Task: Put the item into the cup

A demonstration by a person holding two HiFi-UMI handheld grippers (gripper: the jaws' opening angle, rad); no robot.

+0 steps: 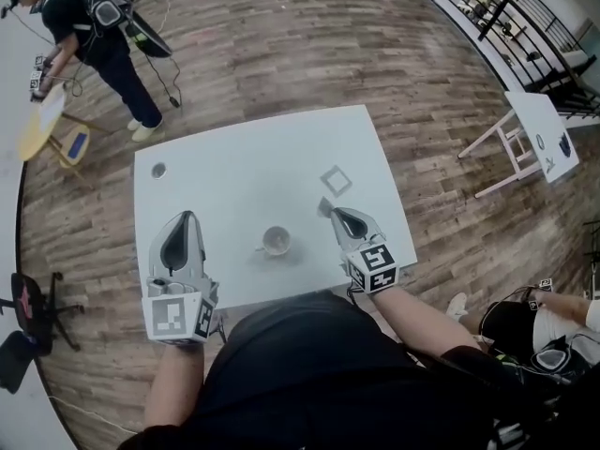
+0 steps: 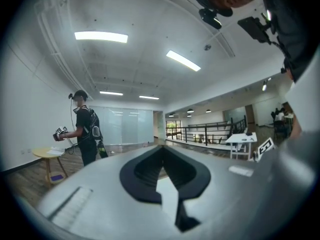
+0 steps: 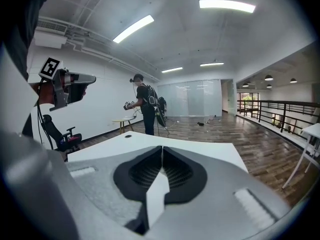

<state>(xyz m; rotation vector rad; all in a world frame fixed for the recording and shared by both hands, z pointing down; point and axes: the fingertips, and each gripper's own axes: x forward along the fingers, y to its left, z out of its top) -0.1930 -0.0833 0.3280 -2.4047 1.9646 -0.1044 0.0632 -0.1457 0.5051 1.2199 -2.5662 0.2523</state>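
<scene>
The white table (image 1: 234, 167) carries a pale cup (image 1: 276, 242) with its handle turned toward the left edge. It stands upright, close to the near edge and roughly midway along it. The item (image 1: 335, 180), a small flat grey square with a light centre, lies flat on the table farther in, toward the far right corner and well apart from the cup.

The right tool (image 1: 334, 213) hangs over the table near the right part of the near edge. Its tip points at the item, which lies just beyond that tip and apart from it. The right gripper view shows its two jaws clenched together, pad against pad, with nothing seen between them. A small grey patch at its tip in the head view is too unclear to name.

The left tool (image 1: 188, 217) is over the near left corner, well apart from the item, with the cup between the two tools. Its jaws are also pressed together and empty.

A small dark round spot (image 1: 158, 170) sits by the table's far left corner.
</scene>
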